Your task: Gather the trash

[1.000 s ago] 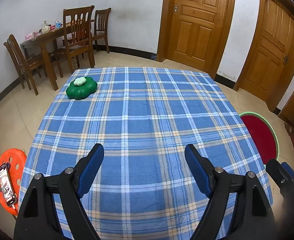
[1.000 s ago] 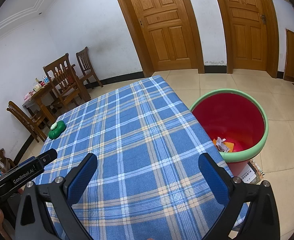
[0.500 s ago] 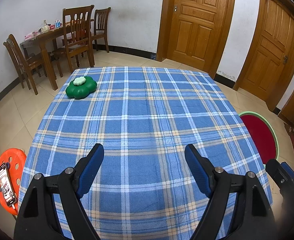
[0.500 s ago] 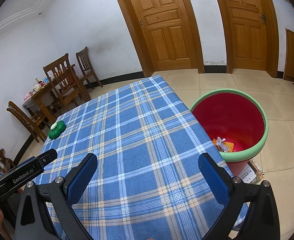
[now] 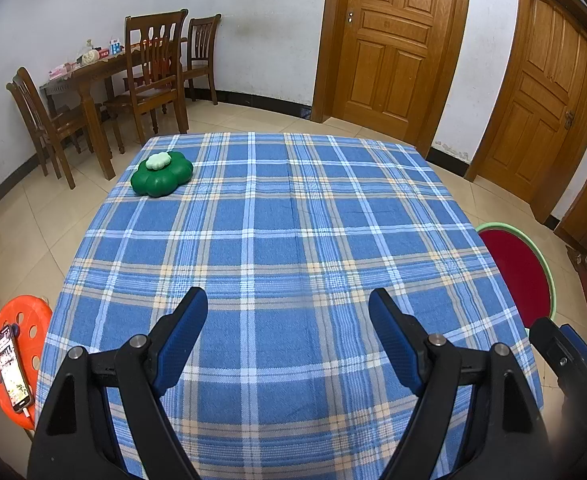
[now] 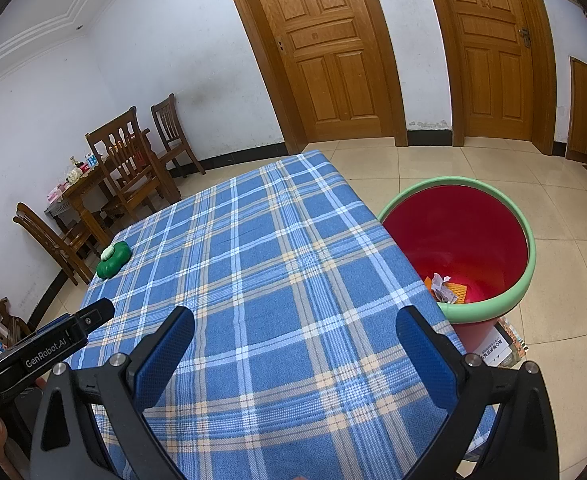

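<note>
A red bin with a green rim stands on the floor at the table's right side and holds crumpled paper and orange scraps. The bin also shows in the left wrist view. My left gripper is open and empty above the near part of the blue plaid tablecloth. My right gripper is open and empty above the cloth's near right part, left of the bin. No loose trash shows on the cloth.
A green flower-shaped object with a pale top sits at the table's far left corner, also in the right wrist view. An orange stool with a phone stands left. Wooden chairs and doors stand behind.
</note>
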